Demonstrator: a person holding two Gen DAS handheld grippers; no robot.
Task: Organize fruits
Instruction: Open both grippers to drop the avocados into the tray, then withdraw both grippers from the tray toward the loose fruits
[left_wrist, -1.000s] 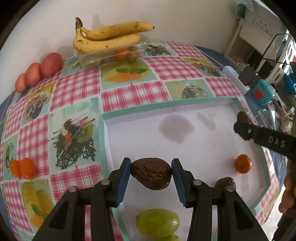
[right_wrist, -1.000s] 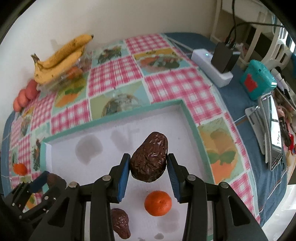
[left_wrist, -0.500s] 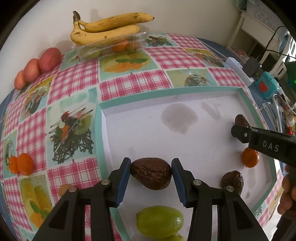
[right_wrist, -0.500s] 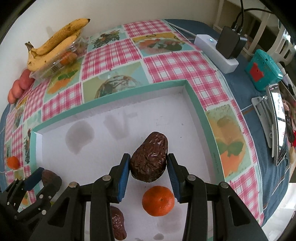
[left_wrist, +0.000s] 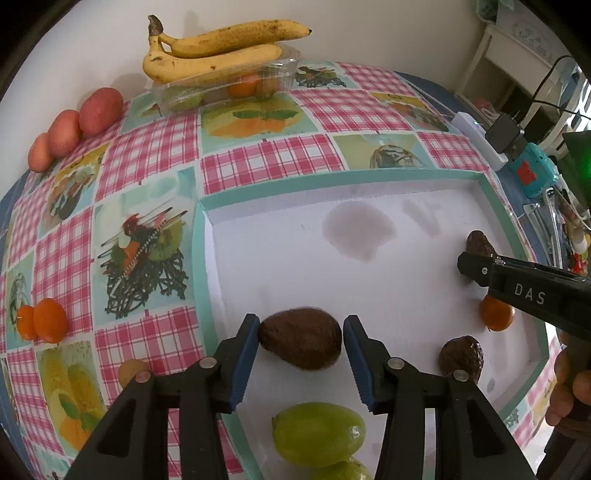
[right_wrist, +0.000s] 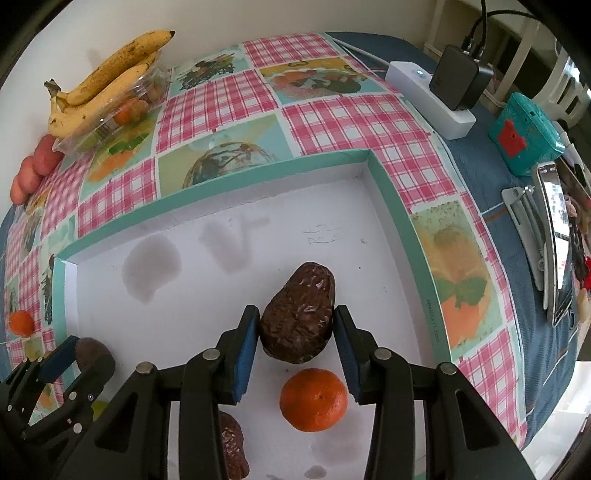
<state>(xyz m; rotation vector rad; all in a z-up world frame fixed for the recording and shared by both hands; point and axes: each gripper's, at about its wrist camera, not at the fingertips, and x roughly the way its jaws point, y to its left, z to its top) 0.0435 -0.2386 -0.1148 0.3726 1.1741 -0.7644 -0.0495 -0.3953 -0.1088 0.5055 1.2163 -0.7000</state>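
The left gripper (left_wrist: 301, 341) is clenched on a dark avocado (left_wrist: 300, 338) at lower centre of the left view, blue pads pressed to both its ends, over the white floor of the tray (left_wrist: 199, 236); the right gripper (right_wrist: 295, 338) grips a second, wrinkled avocado (right_wrist: 297, 317) at lower centre of the right view, its narrow end pointing up the frame, also over the tray. A third avocado (left_wrist: 461, 358) lies in the tray at lower right of the left view, so three in all; one mandarin (right_wrist: 313, 399) lies just below the right gripper's fruit; two green fruits (left_wrist: 318, 434) sit at the bottom edge of the left view. On the cloth: two bananas (left_wrist: 214, 55) atop a clear box (left_wrist: 225, 86) at upper centre; three red fruits (left_wrist: 74, 127) at upper left; two mandarins at left (left_wrist: 42, 325).
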